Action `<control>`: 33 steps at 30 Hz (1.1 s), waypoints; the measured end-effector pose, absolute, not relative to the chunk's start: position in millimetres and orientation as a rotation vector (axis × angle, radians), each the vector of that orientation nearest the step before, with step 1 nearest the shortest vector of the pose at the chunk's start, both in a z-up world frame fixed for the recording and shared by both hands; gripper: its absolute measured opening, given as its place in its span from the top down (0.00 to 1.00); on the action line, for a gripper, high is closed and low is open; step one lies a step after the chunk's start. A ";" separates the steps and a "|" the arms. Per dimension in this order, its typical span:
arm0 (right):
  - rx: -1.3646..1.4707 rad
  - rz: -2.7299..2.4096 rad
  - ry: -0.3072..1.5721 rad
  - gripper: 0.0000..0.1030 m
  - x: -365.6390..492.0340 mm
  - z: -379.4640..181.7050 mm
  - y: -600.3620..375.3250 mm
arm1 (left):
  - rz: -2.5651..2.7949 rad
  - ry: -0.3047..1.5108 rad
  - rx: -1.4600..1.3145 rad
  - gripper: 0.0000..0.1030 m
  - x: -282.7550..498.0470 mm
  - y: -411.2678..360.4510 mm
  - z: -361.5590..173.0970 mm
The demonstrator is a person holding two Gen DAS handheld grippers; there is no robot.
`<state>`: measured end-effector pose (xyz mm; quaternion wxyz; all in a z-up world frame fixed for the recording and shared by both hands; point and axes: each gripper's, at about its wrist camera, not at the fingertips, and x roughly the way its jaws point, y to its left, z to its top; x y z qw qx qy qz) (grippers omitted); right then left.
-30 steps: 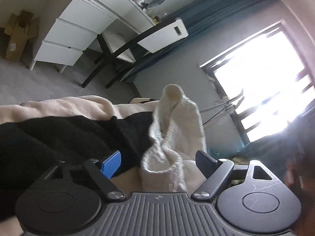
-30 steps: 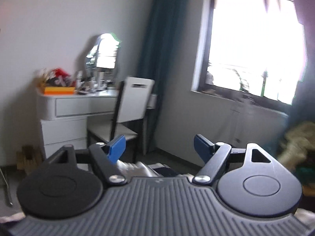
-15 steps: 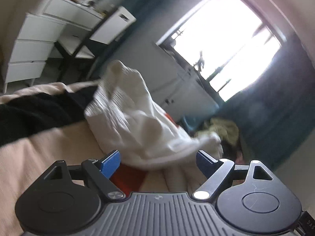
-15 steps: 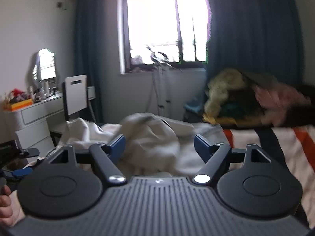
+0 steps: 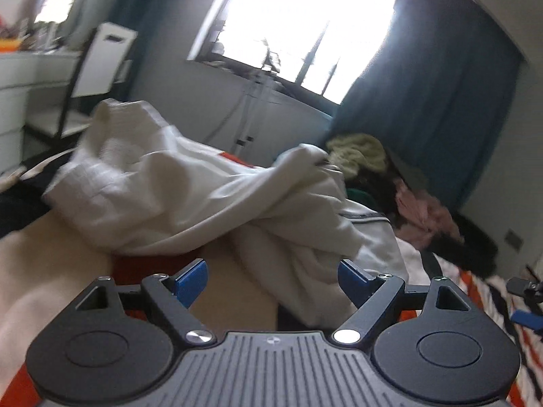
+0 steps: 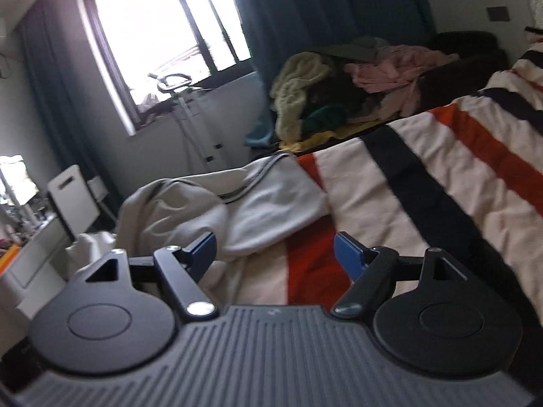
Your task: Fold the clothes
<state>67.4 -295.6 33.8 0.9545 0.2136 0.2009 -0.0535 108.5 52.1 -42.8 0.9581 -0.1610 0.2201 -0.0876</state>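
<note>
White garment (image 5: 190, 196) crumpled on striped blanket (image 6: 424, 176), just ahead of left gripper (image 5: 273, 279). Right gripper (image 6: 275, 251) beside its edge. Both spread, empty.

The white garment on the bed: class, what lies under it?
Under the crumpled white garment lies the striped blanket, with cream, orange-red and black bands showing around its edges. Whatever sits directly beneath the cloth is covered, so nothing more can be told.
</note>
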 end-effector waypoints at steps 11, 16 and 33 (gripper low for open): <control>0.493 -0.293 0.392 0.24 96.5 6.1 -324.4 | -0.278 0.506 -0.074 0.13 317.7 -53.2 11.7; 0.428 -0.366 0.355 0.24 129.3 -18.2 -334.0 | -0.158 0.593 0.095 0.12 413.0 -109.3 2.4; 0.398 -0.394 0.388 0.25 164.2 -66.1 -356.0 | -0.076 0.753 0.306 0.91 445.4 -169.9 4.1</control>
